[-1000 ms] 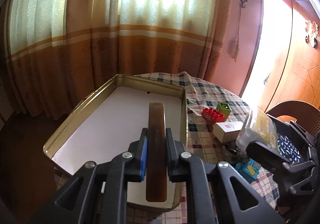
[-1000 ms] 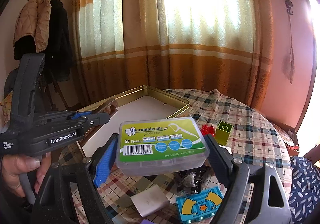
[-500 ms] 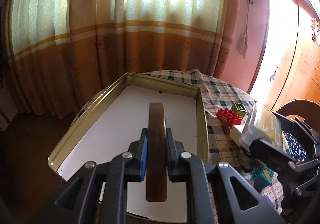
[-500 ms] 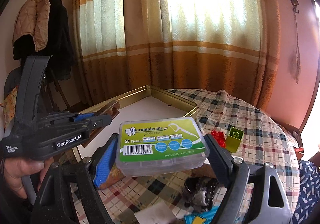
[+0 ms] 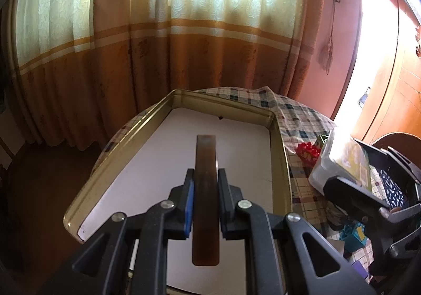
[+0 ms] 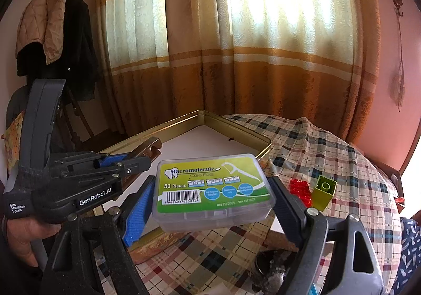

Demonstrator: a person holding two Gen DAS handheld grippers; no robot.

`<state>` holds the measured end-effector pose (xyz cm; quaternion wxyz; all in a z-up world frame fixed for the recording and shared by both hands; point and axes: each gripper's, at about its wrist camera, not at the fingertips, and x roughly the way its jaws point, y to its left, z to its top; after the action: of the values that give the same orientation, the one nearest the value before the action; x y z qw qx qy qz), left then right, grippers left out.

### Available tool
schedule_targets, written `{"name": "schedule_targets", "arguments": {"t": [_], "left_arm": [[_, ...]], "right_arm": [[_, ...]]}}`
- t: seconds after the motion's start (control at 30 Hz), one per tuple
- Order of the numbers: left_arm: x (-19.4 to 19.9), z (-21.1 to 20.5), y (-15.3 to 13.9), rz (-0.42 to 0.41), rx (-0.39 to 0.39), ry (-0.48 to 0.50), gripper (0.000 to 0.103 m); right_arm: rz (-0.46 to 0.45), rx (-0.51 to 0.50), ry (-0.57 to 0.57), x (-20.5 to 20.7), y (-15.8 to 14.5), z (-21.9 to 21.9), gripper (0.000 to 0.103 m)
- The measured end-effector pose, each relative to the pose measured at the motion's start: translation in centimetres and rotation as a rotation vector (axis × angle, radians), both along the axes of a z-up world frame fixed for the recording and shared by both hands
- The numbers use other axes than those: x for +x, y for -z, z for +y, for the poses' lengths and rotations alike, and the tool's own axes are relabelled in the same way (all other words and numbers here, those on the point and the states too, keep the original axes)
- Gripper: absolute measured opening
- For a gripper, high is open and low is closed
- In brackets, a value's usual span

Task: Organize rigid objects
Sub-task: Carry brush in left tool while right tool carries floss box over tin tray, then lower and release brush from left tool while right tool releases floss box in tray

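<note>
My left gripper [image 5: 206,176] is shut on a long dark brown flat bar [image 5: 205,163] and holds it above the white floor of a gold metal tray [image 5: 265,113]. My right gripper [image 6: 211,189] is shut on a clear dental floss box with a green label [image 6: 210,184], held above the checked tablecloth next to the tray's near corner [image 6: 263,141]. The left gripper also shows in the right wrist view [image 6: 139,161], at the left, over the tray. The floss box shows at the right of the left wrist view [image 5: 344,161].
A red brick [image 6: 300,187] and a yellow-green brick [image 6: 325,191] stand on the checked tablecloth [image 6: 342,163] right of the tray. A dark round object [image 6: 271,268] lies near the front. Orange curtains [image 6: 263,71] hang behind the table. A blue toy [image 5: 354,234] lies at the lower right.
Both grippers have moved forward and left toward the tray. The left gripper with the bar is now further over the tray. The floss box has come closer to the tray's corner.
</note>
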<state>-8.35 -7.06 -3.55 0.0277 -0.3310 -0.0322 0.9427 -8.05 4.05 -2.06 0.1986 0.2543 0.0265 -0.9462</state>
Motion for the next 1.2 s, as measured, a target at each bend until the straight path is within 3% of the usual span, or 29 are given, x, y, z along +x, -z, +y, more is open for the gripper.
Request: {"name": "schedule_targets", "arguments": {"t": [0.77, 1.2], "left_arm": [[-4.0, -2.6, -0.1, -0.103, -0.047, -0.005, 0.013], [-6.7, -2.6, -0.7, -0.162, -0.133, 0.008, 0.013]], "right_arm": [[-0.083, 0.069, 0.004, -7.4, 0.4, -2.6, 0.085], [-0.138, 0.133, -0.033, -10.3, 1.5, -5.4, 0.085]]}}
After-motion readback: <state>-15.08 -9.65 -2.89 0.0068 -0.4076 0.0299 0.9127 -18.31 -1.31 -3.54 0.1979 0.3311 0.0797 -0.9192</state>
